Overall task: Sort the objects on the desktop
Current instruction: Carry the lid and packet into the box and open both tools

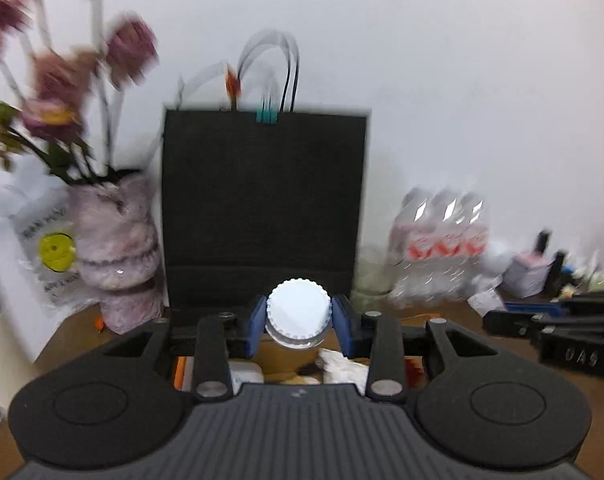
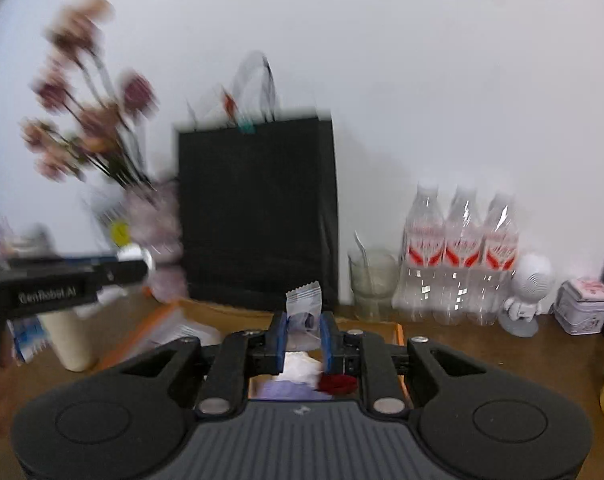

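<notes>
Now your left hand-held gripper (image 1: 299, 322) pinches white-capped jar (image 1: 298, 314); your right hand-held gripper (image 2: 303, 334) pinches small clear sachet (image 2: 303, 308), both above cardboard box (image 2: 397, 330) on bench (image 2: 481, 344).

Matt black paper bag (image 1: 262, 200); glossy clear plastic bottles (image 2: 461, 256); ribbed white cap (image 1: 299, 312).

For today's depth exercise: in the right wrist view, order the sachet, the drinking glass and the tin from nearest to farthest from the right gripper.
1. Sachet, held in the right gripper.
2. Drinking glass, behind, slightly right.
3. Tin, far right.
</notes>
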